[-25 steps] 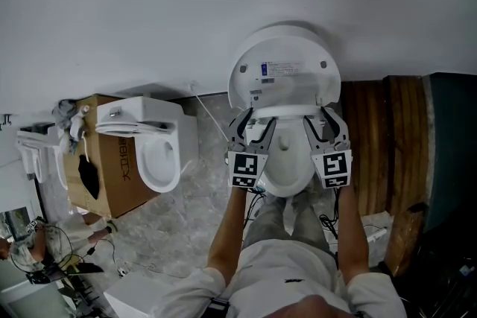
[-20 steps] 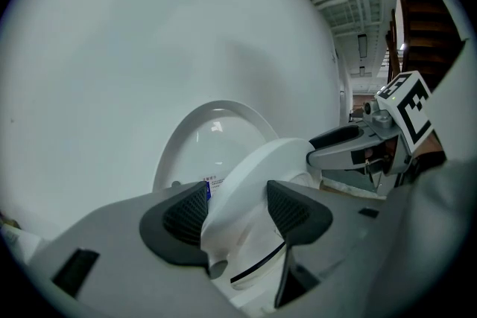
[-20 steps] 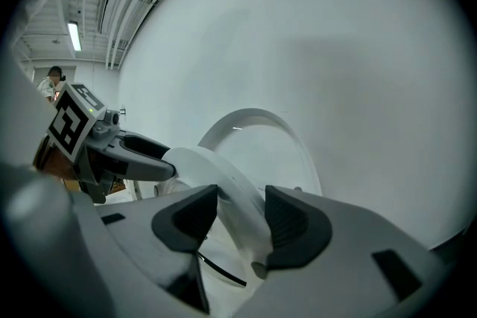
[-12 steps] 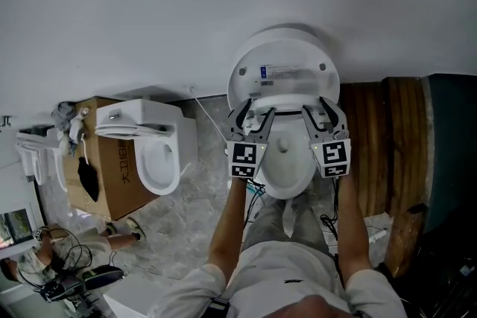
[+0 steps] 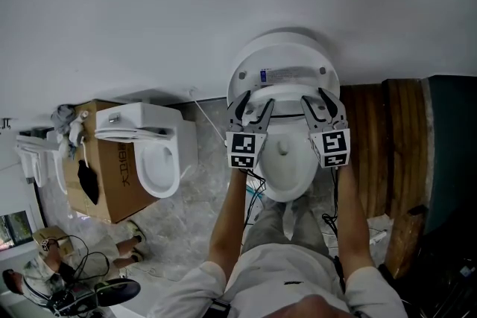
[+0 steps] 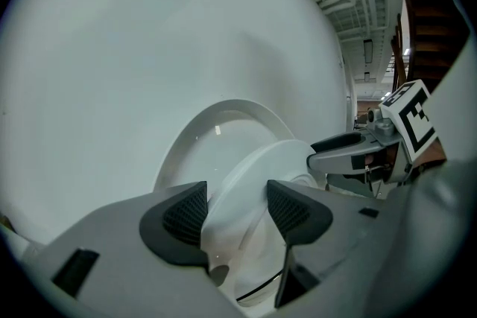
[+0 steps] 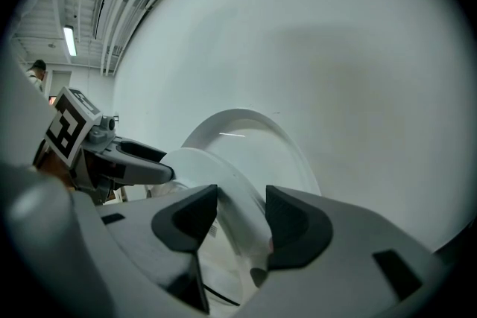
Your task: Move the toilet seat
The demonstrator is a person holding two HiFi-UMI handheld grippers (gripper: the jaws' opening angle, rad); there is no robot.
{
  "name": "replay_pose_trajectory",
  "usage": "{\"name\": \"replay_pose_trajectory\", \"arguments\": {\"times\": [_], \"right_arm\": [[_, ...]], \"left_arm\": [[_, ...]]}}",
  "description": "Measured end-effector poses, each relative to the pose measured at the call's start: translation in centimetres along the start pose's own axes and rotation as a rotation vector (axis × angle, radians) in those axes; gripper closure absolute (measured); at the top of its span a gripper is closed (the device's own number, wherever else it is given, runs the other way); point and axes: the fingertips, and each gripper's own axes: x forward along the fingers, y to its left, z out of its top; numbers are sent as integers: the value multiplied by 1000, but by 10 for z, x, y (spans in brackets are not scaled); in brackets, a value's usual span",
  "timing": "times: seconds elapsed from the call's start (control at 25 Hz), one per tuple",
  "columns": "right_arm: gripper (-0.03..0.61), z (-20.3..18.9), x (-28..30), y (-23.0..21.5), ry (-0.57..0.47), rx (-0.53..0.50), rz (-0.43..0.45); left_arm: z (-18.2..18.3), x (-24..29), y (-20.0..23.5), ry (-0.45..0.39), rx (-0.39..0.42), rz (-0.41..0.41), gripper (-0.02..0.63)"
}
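White toilet seat (image 5: 287,84) now nearer wall (image 5: 149,11); left gripper (image 5: 253,106), right gripper (image 5: 322,102) fingers (image 6: 186,212) clamped on its edges.

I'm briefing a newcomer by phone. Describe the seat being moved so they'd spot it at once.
Find the white wall, then the toilet backed against it beside the wood panel, straight ahead of the person. Its seat is the white ring tilted up before the raised lid, pinched by the left claw and right claw; the other toilet, left by the cardboard box, goes untouched.
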Motion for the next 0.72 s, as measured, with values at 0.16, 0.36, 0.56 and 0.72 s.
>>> {"name": "replay_pose_trajectory", "arguments": {"times": [0.16, 0.36, 0.56, 0.72], "right_arm": [[360, 4, 11, -5, -5, 7, -5], [360, 7, 24, -14, -9, 13, -9], [360, 9, 38, -21, -10, 13, -13], [360, 11, 46, -24, -5, 15, -19]], "left_arm": [[3, 10, 7, -2, -9, 4, 341], [7, 23, 14, -5, -23, 6, 341], [9, 37, 21, -11, -33, 12, 341], [11, 43, 27, -11, -40, 17, 341]]}}
